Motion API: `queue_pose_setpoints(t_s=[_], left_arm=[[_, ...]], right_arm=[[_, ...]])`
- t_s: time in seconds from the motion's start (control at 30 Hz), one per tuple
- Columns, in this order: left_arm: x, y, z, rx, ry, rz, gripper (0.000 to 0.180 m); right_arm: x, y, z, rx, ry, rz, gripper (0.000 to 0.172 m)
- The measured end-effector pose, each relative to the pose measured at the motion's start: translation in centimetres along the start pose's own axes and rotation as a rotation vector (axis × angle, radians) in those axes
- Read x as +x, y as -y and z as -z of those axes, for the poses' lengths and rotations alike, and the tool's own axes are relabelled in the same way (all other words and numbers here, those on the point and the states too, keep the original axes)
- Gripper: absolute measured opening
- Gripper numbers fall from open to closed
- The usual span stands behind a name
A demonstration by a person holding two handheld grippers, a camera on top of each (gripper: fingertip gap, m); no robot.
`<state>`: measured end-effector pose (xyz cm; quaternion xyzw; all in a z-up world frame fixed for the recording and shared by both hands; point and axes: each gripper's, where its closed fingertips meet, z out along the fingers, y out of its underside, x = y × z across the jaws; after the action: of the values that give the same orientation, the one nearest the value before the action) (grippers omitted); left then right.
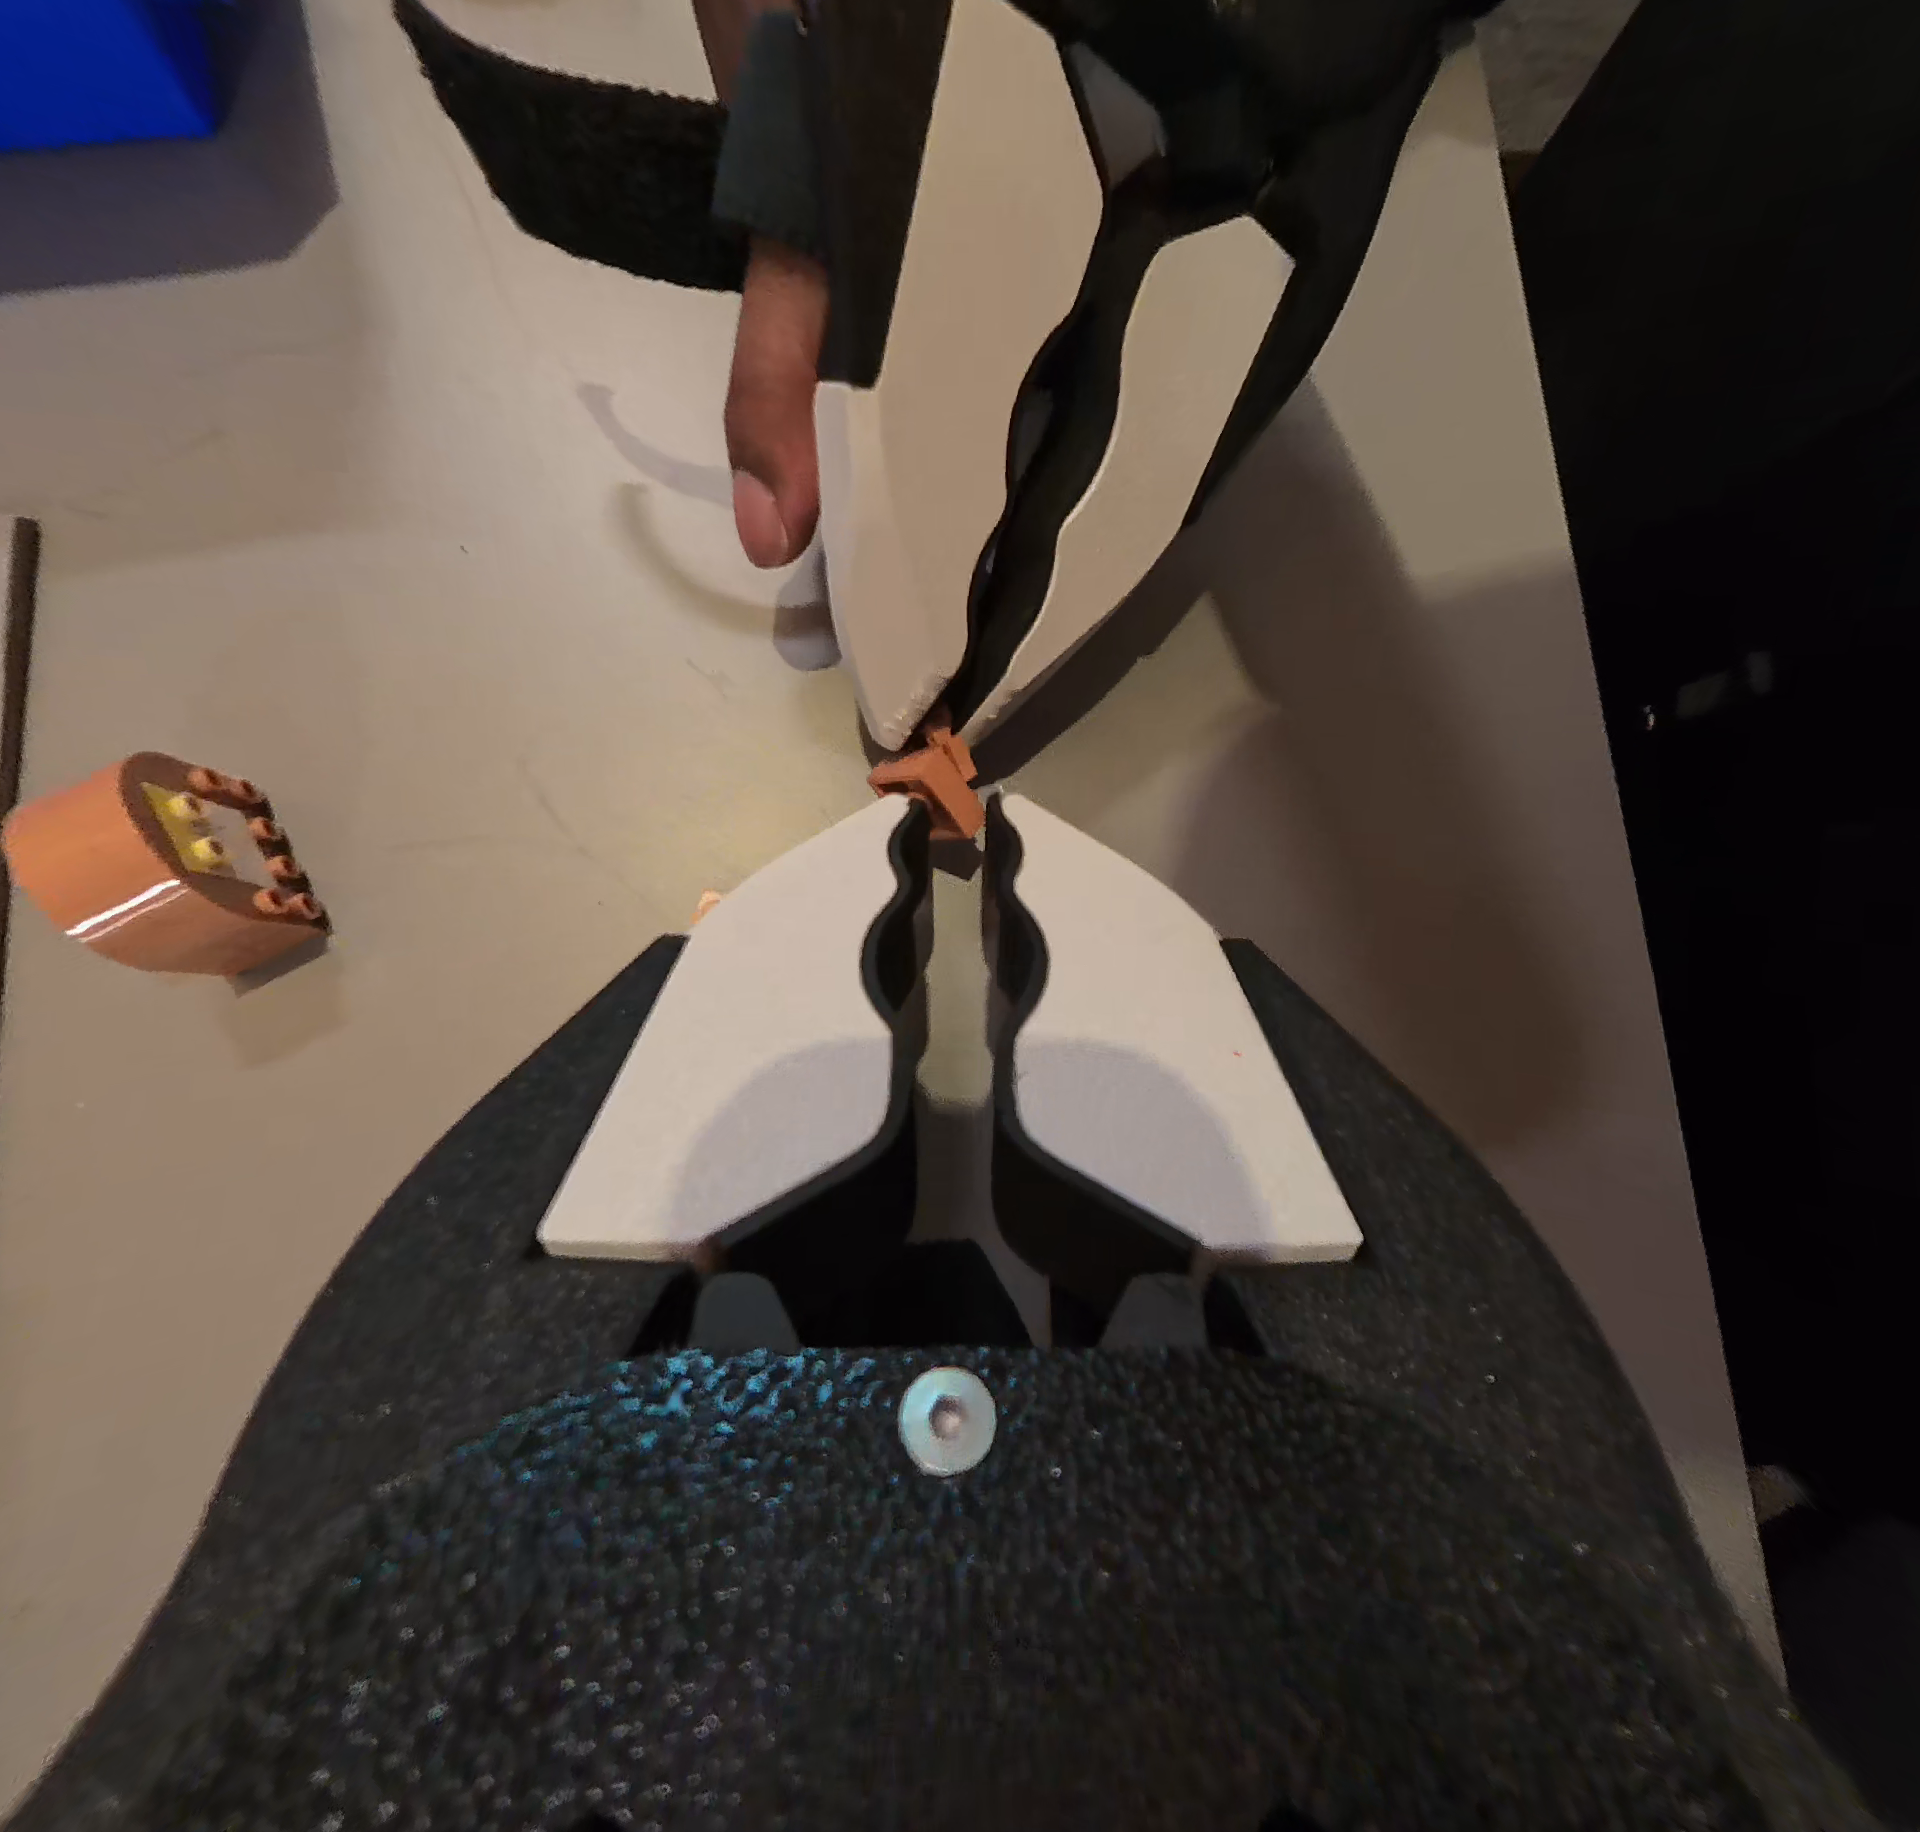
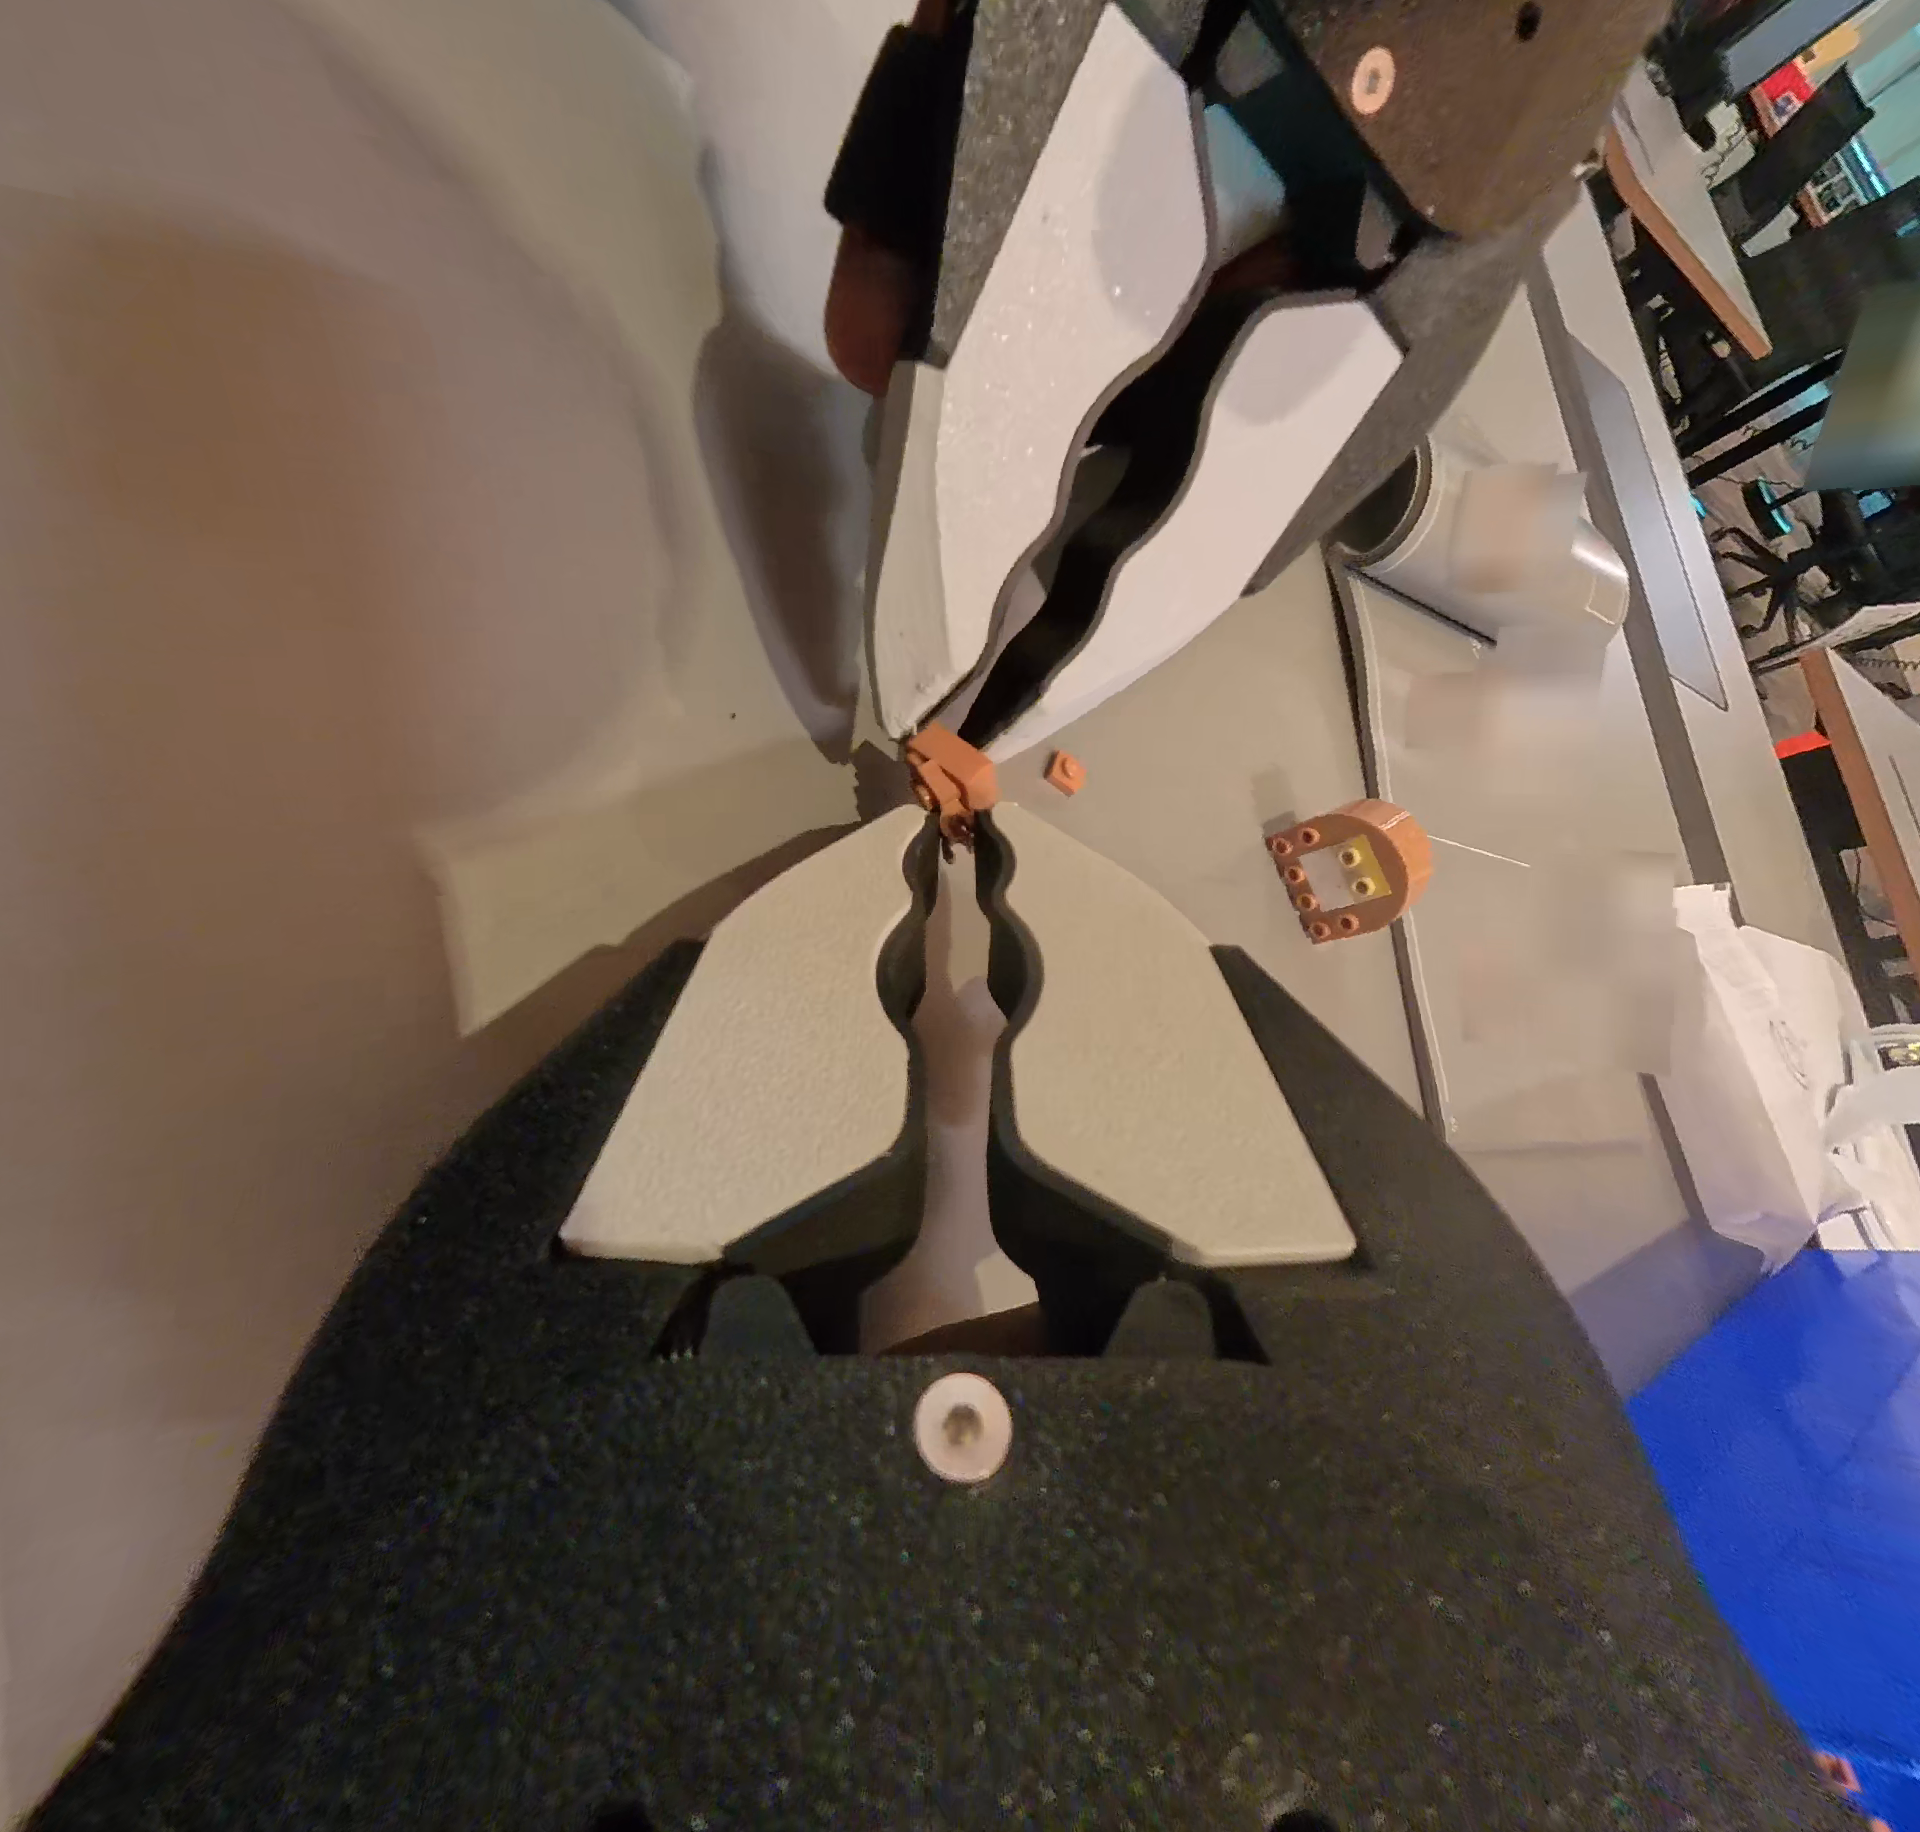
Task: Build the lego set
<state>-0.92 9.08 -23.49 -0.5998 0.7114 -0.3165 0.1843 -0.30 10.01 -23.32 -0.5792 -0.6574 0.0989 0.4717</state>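
Your left tool [image 1: 951, 811] and right tool [image 2: 951, 837]: both clenched on small orange brick assembly [image 1: 935, 780], tip to tip above bench [image 1: 416, 639]. Orange arch brick [image 1: 166, 863] lies apart.

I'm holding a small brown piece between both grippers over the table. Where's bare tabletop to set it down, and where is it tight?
Bare table lies between the black strap and the brown studded block. Tight spots: under the meeting fingertips around the brown piece, and between the loose brown plate and the block.
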Motion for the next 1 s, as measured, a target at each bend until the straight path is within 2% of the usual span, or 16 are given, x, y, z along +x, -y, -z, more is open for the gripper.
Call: queue_pose_setpoints(t_s=[0.4,0.77,1.0], left_arm=[[0.5,-0.4,-0.2,-0.118,-0.039,-0.094,0.009],[1.1,-1.1,-0.5,-0.255,-0.083,-0.108,0.007],[1.4,-1.3,-0.4,-0.303,-0.093,-0.125,0.007]], right_arm=[[-0.6,0.3,0.1,0.011,0.030,0.031,0.005],[-1.3,0.4,-0.1,-0.033,0.023,0.188,0.005],[-1.6,0.7,-0.2,-0.036,0.033,0.223,0.005]])
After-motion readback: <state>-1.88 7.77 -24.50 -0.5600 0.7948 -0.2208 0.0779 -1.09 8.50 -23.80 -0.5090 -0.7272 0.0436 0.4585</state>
